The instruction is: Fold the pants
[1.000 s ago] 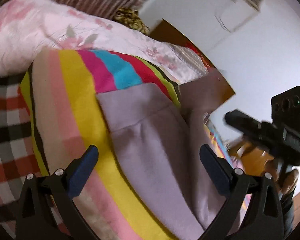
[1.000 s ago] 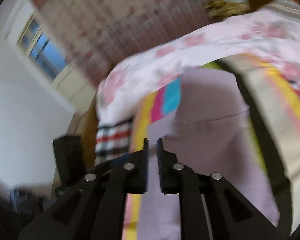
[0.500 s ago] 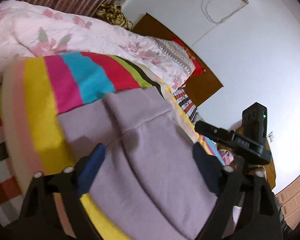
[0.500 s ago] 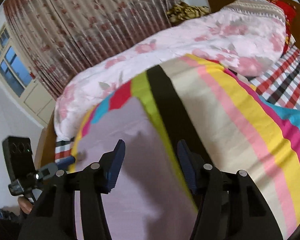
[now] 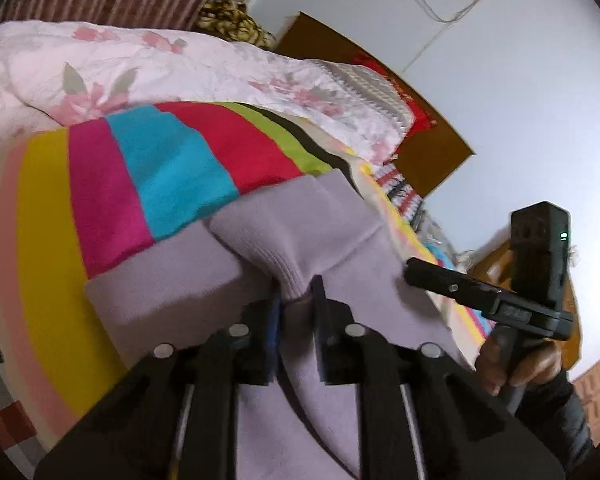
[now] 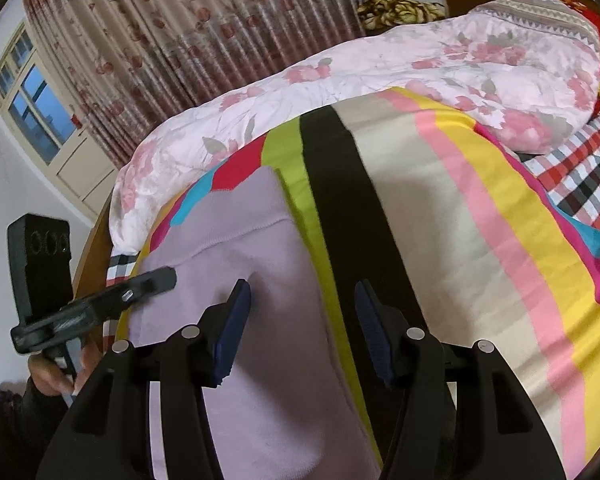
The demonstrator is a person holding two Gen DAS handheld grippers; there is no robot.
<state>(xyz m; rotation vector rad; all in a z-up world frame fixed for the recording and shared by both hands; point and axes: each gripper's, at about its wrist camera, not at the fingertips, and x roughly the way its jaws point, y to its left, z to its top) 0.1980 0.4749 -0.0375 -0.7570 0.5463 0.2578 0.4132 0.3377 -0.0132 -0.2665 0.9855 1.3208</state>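
Note:
Lilac pants [image 5: 300, 232] lie on a striped blanket [image 5: 172, 160] on a bed, their ribbed hem end pointing away. In the left wrist view my left gripper [image 5: 296, 292] is closing, and its pads pinch a raised fold of the pants' ribbed edge. My right gripper [image 6: 302, 292] stands open just above the right-hand edge of the pants [image 6: 240, 264], where lilac cloth meets the blanket's green stripe. Its pads do not press the cloth. The left gripper [image 6: 156, 280] shows at the pants' left side in the right wrist view, and the right gripper [image 5: 420, 272] shows at their right side in the left wrist view.
A pink floral quilt [image 6: 340, 76] is bunched along the far side of the bed. A checked sheet [image 6: 580, 176] shows at the right, a wooden headboard [image 5: 432, 152] beyond it. Patterned curtains [image 6: 180, 40] and a window [image 6: 28, 108] are behind.
My left gripper moved forward over the pants and its wide jaws closed on a fold of cloth. The right gripper came down to the pants' right edge and opened wider.

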